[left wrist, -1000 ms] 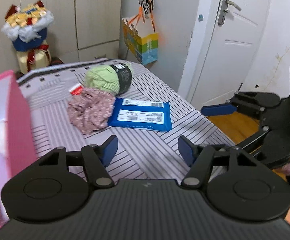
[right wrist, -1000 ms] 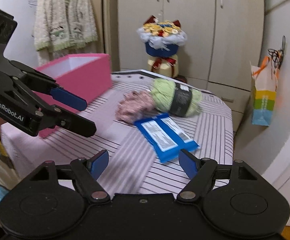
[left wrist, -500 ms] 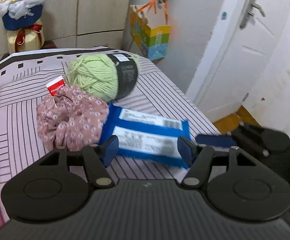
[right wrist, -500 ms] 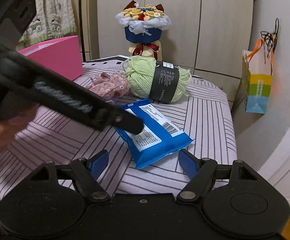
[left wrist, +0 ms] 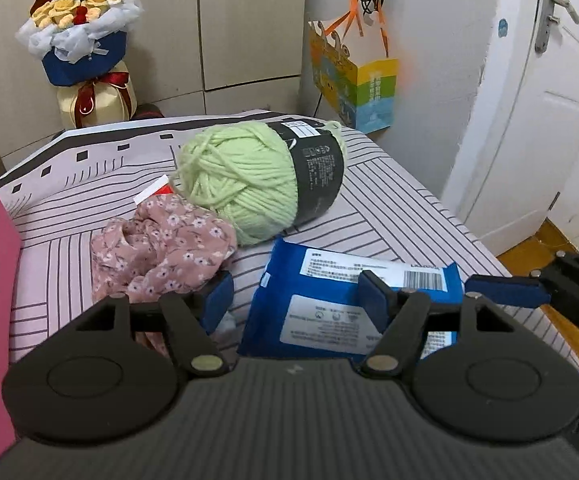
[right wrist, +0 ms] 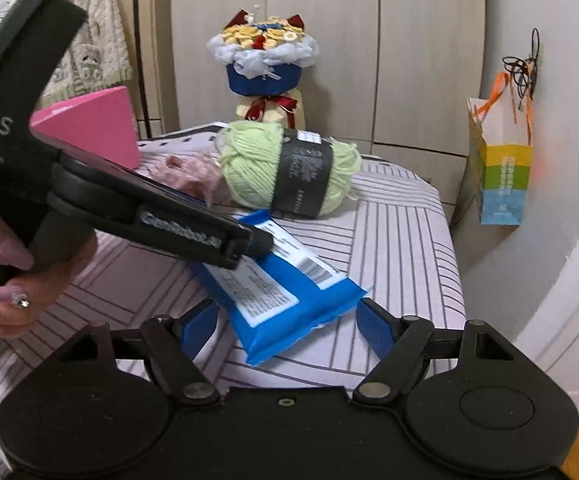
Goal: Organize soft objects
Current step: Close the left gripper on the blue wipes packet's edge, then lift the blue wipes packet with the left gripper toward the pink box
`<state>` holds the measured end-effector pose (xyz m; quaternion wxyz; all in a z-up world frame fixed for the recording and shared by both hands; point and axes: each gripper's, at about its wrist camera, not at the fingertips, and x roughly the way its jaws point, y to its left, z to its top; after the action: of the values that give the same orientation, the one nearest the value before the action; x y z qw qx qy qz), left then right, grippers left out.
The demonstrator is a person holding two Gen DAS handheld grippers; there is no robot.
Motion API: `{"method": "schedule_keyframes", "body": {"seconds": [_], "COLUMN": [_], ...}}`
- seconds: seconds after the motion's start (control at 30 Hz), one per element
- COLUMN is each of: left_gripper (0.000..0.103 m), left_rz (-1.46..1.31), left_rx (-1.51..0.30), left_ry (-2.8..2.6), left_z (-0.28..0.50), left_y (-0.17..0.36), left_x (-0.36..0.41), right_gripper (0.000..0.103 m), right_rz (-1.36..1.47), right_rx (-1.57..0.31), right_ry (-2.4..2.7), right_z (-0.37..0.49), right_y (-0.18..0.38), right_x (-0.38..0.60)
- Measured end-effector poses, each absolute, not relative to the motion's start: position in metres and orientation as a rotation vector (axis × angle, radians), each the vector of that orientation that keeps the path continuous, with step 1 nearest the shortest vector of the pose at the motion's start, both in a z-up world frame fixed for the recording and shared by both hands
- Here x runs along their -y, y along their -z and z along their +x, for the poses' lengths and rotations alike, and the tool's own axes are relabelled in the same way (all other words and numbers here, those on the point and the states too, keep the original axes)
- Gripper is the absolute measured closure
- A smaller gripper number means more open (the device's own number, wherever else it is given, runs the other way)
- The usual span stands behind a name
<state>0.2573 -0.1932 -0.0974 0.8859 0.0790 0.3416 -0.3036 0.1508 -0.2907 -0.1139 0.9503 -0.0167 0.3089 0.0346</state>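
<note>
Blue wipes pack point(left wrist: 353, 304): flat, soft plastic pouch, white printed label with barcode on top. It lies on the striped bed cover point(left wrist: 385, 208), close to the near edge. Behind it, a pale green yarn ball point(left wrist: 245, 184) with a dark paper band lies on its side; beside the yarn, a crumpled pink floral cloth point(left wrist: 161, 248) with a small red-and-white tag at its far edge. A pink box point(right wrist: 89, 128) stands on the bed farther left.

Left claw point(left wrist: 297, 296): blue pads spread wide. The left pad sits at the edge of the floral cloth, the right pad over the wipes pack; the pack's left end lies in the gap between them. No grip on anything.

Right claw point(right wrist: 285, 324): pads spread wide, one on each side of the pack's near corner. Cannot tell if either pad touches the pack. In the right wrist view, the left claw's arm crosses above the pack's far end.

Versus 0.5 s ago: both claws have come closer to the pack, which fills more of each view. The pack, yarn and cloth lie as before.
</note>
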Motion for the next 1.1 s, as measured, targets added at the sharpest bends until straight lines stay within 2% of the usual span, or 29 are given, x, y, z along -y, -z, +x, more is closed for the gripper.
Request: {"method": "schedule_keyframes", "body": {"seconds": [0.17, 0.3, 0.37, 0.43, 0.6, 0.7, 0.93, 1.1], "left_gripper": [0.035, 0.039, 0.044, 0.043, 0.043, 0.041, 0.041, 0.041], "left_rz": [0.132, 0.099, 0.040, 0.009, 0.052, 0.033, 0.083, 0.064], "left_rx": [-0.736, -0.767, -0.836, -0.894, -0.916, -0.934, -0.878, -0.930], "left_ry": [0.639, 0.651, 0.694, 0.718, 0.742, 0.769, 0.733, 0.700], "left_z": [0.261, 0.265, 0.271, 0.272, 0.252, 0.245, 0.224, 0.209], "left_y": [0.100, 0.102, 0.102, 0.099, 0.095, 0.096, 0.094, 0.087], "left_x": [0.192, 0.191, 0.188, 0.185, 0.189, 0.188, 0.191, 0.183], "right_gripper": [0.026, 0.042, 0.045, 0.052, 0.050, 0.028, 0.031, 0.032], "right_rz": [0.008, 0.024, 0.004, -0.023, -0.035, -0.016, 0.016, 0.014], "right_rx": [-0.661, -0.658, -0.662, -0.670, -0.678, -0.675, -0.648, -0.655], "right_ry": [-0.072, -0.094, -0.086, -0.099, -0.100, -0.115, -0.071, -0.072], "right_z": [0.154, 0.154, 0.154, 0.153, 0.151, 0.150, 0.145, 0.129], "right_y": [0.120, 0.120, 0.120, 0.118, 0.116, 0.120, 0.119, 0.112], "right_x": [0.297, 0.294, 0.291, 0.285, 0.280, 0.278, 0.274, 0.264]}}
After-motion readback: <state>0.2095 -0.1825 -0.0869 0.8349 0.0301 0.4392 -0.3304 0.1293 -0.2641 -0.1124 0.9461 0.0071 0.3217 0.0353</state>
